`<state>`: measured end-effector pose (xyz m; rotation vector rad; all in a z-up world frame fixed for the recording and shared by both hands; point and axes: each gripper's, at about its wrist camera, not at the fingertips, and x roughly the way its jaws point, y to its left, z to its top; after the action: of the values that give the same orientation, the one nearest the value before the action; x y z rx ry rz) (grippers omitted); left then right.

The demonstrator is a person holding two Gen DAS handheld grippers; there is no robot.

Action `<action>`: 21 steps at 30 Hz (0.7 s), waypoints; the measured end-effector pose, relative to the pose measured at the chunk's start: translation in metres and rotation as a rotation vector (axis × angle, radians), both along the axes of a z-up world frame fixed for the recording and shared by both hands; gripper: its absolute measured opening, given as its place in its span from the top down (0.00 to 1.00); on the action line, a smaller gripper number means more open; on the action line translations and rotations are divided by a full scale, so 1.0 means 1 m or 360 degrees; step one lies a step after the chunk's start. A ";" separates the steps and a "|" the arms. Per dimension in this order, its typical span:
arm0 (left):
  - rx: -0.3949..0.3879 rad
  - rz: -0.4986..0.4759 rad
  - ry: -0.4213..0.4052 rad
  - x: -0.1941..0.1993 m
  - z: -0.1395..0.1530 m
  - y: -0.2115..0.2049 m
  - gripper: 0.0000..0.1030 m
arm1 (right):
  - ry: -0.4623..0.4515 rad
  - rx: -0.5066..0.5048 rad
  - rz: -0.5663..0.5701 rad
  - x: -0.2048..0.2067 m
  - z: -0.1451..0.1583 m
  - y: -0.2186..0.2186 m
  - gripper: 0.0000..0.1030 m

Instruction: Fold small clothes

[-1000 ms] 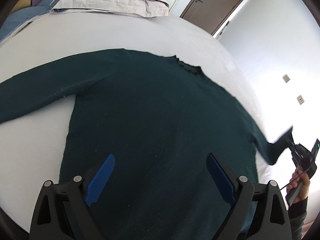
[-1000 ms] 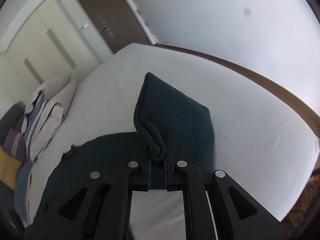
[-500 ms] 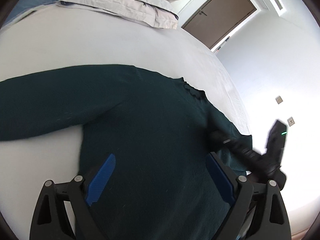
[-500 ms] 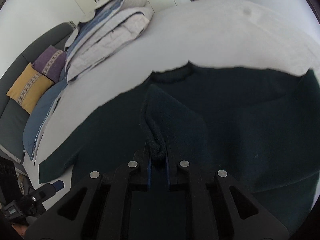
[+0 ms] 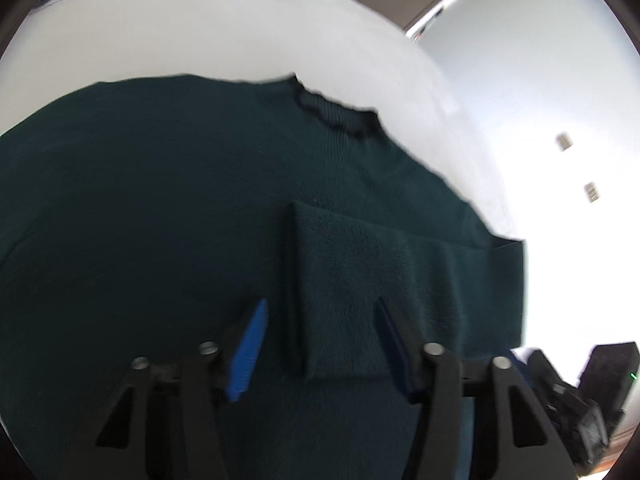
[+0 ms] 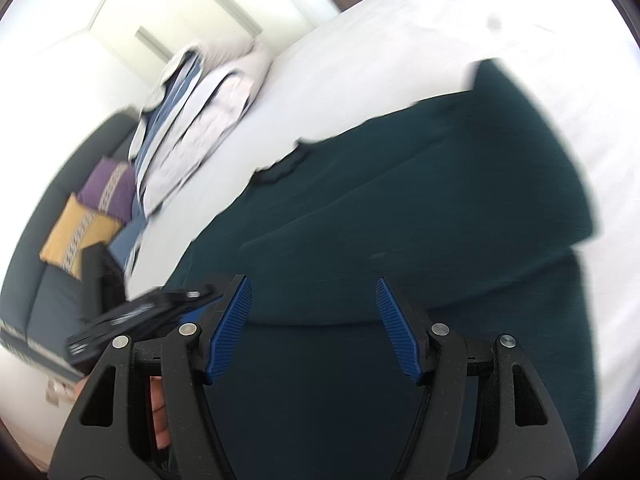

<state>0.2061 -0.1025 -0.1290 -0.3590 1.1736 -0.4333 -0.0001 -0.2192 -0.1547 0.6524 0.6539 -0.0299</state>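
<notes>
A: Sweater (image 5: 160, 220) status: dark green, laid flat on the white bed (image 5: 200, 40). Its lower hem is cut off by the frame; both views are motion-blurred.

B: Sleeve (image 5: 360, 280)?

A: Folded across the chest, cuff lying between the left gripper (image 5: 320, 320) fingers, which are spread and empty above it.

B: Right gripper (image 6: 314, 308)?

A: Spread, holding nothing, poised over the torso. Half a second ago it pinched that cuff; it has since let go.
</notes>
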 end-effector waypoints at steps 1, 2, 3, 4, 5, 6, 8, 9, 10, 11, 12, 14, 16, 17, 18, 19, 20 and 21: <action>0.0054 -0.0005 -0.0026 0.003 0.000 -0.007 0.53 | -0.0008 0.0014 -0.0023 -0.008 0.001 -0.011 0.39; 0.0100 -0.0012 -0.0040 0.004 0.001 -0.011 0.66 | -0.0015 0.0028 -0.0050 -0.016 0.001 -0.022 0.39; 0.0154 -0.0011 -0.0049 0.007 0.001 -0.015 0.73 | -0.0018 0.0034 -0.0074 -0.022 0.001 -0.030 0.39; 0.0174 -0.0005 -0.0056 0.008 0.003 -0.014 0.85 | -0.0026 0.0031 -0.0101 -0.029 0.001 -0.040 0.39; 0.0168 -0.0013 -0.0060 0.007 0.004 -0.012 0.90 | -0.0037 0.0017 -0.0134 -0.031 0.002 -0.048 0.39; 0.0172 -0.0021 -0.0072 0.006 0.007 -0.006 0.90 | -0.0049 0.0007 -0.0163 -0.049 0.005 -0.067 0.39; 0.0194 -0.0018 -0.0129 0.003 0.014 -0.002 0.91 | -0.0070 -0.0029 -0.0256 -0.061 0.011 -0.094 0.39; 0.0203 -0.0009 -0.0162 0.001 0.019 0.002 0.91 | -0.0065 -0.0034 -0.0291 -0.063 0.013 -0.107 0.39; 0.0217 0.0006 -0.0195 0.000 0.023 0.005 0.91 | -0.0057 -0.0038 -0.0316 -0.063 0.014 -0.117 0.39; 0.0226 0.0018 -0.0221 -0.001 0.026 0.011 0.92 | -0.0046 -0.0056 -0.0345 -0.063 0.016 -0.127 0.39; 0.0231 0.0045 -0.0256 -0.002 0.030 0.018 0.92 | -0.0040 -0.0078 -0.0360 -0.063 0.017 -0.135 0.39; 0.0215 0.0086 -0.0286 0.000 0.033 0.028 0.92 | 0.0000 -0.0130 -0.0385 -0.065 0.019 -0.154 0.39; 0.0196 0.0117 -0.0339 0.000 0.035 0.035 0.92 | 0.0037 -0.0157 -0.0392 -0.060 0.020 -0.165 0.39; 0.0216 0.0141 -0.0371 -0.001 0.036 0.038 0.92 | 0.0050 -0.0171 -0.0390 -0.063 0.021 -0.174 0.40; 0.0225 0.0158 -0.0396 -0.002 0.037 0.041 0.92 | 0.0065 -0.0190 -0.0392 -0.058 0.021 -0.176 0.40; 0.0224 0.0176 -0.0422 -0.002 0.038 0.044 0.92 | 0.0072 -0.0203 -0.0388 -0.053 0.021 -0.178 0.40; 0.0224 0.0191 -0.0437 -0.002 0.037 0.045 0.92 | 0.0082 -0.0220 -0.0379 -0.047 0.021 -0.180 0.40; 0.0226 0.0204 -0.0440 0.002 0.034 0.043 0.92 | 0.0093 -0.0233 -0.0373 -0.042 0.022 -0.181 0.40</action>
<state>0.2082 -0.0590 -0.0949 -0.2404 0.9004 -0.2758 -0.0423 -0.4001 -0.1330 0.5854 0.6223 -0.3130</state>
